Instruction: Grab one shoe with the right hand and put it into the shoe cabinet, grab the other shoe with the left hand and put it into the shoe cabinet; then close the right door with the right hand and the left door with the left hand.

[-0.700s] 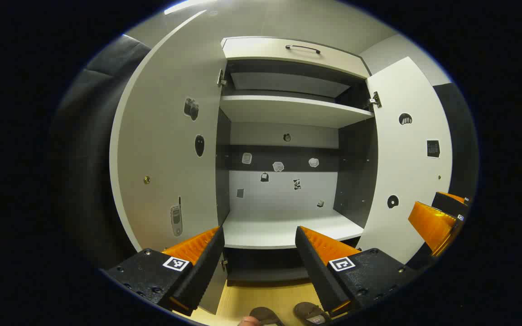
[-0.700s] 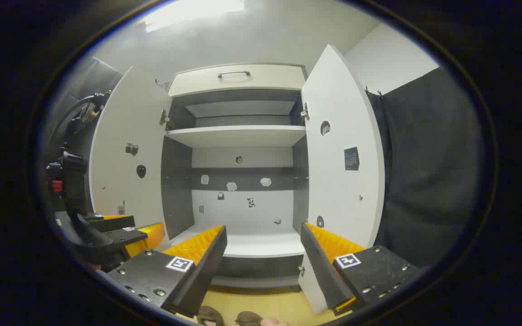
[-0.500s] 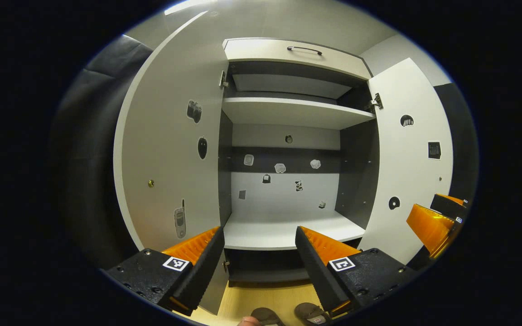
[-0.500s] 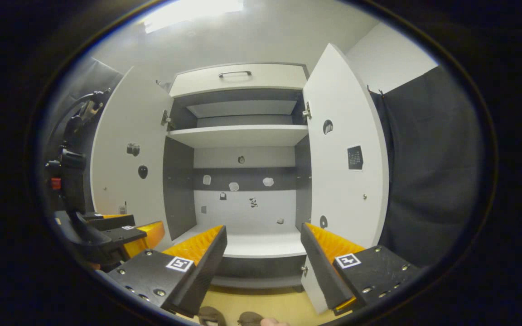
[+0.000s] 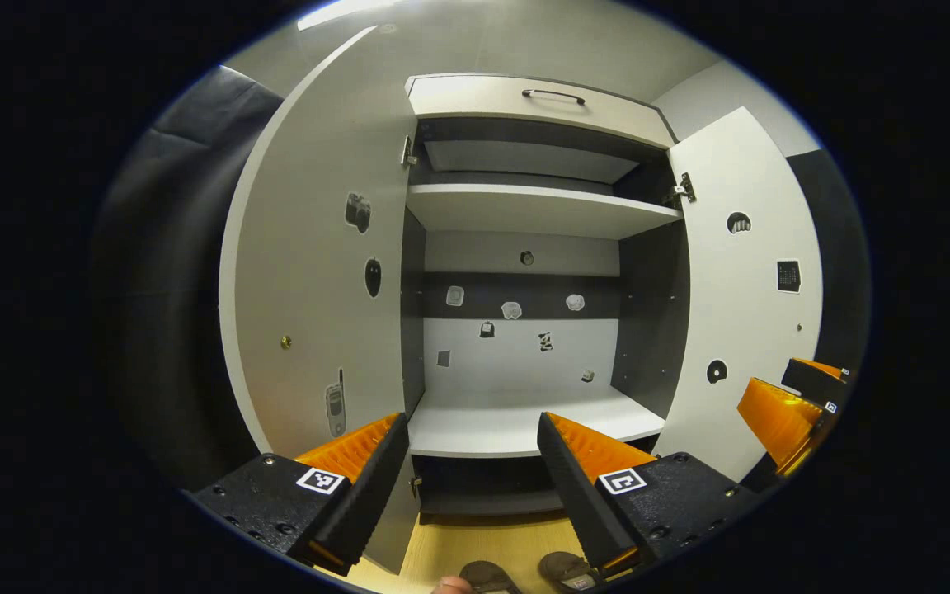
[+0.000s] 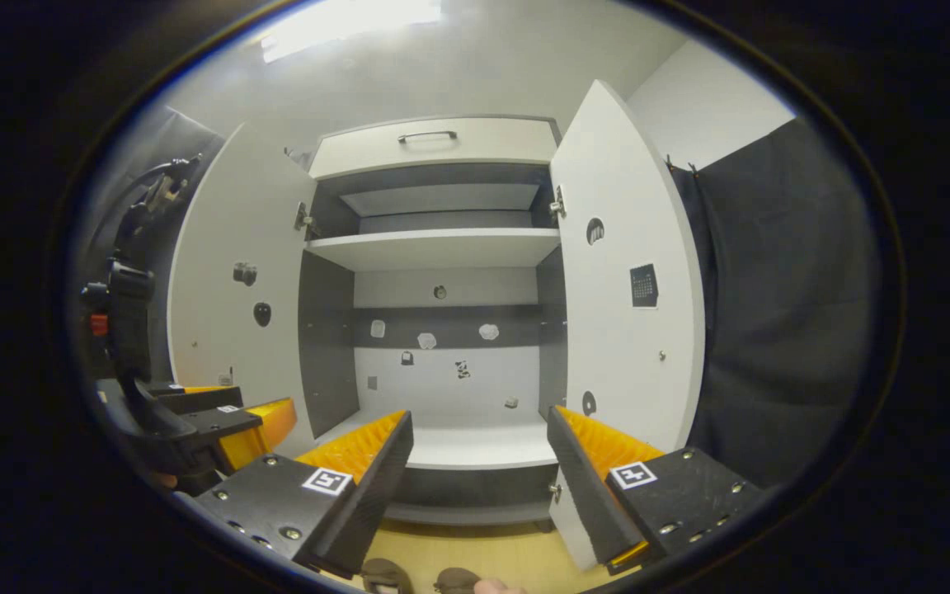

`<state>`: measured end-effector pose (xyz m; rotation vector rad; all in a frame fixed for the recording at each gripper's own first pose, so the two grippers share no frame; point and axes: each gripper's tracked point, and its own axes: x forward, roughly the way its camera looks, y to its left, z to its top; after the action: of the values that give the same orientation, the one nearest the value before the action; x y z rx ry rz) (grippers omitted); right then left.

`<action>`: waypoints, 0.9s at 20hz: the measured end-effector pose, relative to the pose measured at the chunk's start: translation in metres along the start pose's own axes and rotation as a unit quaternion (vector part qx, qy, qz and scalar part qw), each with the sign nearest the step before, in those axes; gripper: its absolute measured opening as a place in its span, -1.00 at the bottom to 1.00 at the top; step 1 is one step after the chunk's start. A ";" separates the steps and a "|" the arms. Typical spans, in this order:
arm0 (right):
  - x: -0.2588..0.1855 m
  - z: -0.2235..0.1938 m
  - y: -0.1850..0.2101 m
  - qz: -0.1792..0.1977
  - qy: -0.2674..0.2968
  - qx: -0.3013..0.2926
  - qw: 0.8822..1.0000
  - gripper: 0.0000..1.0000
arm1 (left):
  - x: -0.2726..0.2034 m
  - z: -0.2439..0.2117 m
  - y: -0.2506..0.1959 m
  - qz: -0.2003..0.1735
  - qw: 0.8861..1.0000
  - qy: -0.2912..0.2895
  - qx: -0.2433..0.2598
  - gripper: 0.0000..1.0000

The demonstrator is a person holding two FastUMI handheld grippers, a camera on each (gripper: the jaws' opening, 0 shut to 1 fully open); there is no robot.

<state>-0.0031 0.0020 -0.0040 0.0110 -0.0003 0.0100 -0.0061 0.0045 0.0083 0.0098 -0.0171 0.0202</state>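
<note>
I hold my left gripper point(image 5: 471, 462) and right gripper point(image 6: 479, 462) spread wide with nothing between the fingers, both facing the shoe cabinet point(image 5: 524, 206), whose left door point(image 5: 318, 272) and right door point(image 5: 743, 297) stand open. The two shoes point(image 5: 529, 572) lie side by side on the wooden floor point(image 5: 475, 540) just before the cabinet. They are cut off at the bottom edge, so I cannot tell their long axis or which way they point.

One shoe cabinet point(image 5: 537, 223), two doors swung open: left door point(image 5: 318, 272), right door point(image 5: 751, 289). Two brown shoes on the floor: one point(image 5: 487, 575), another point(image 5: 567, 569). Two tongs: left point(image 5: 471, 470), right point(image 6: 479, 474).
</note>
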 end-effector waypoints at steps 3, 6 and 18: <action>-0.003 -0.024 0.004 0.006 0.018 0.003 1.000 0.96 | -0.004 0.001 0.005 0.006 1.000 -0.001 -0.002 0.92; -0.012 -0.077 0.011 0.020 0.059 0.012 0.998 0.96 | -0.007 -0.001 0.011 0.011 1.000 0.002 -0.002 0.92; -0.075 -0.316 0.038 0.075 0.272 0.009 0.959 0.97 | -0.018 -0.011 0.026 0.023 1.000 0.013 0.002 0.92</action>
<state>-0.0783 0.0430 -0.3194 0.0261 0.5502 0.1645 -0.0247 0.0302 -0.0028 0.0123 0.0094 0.0668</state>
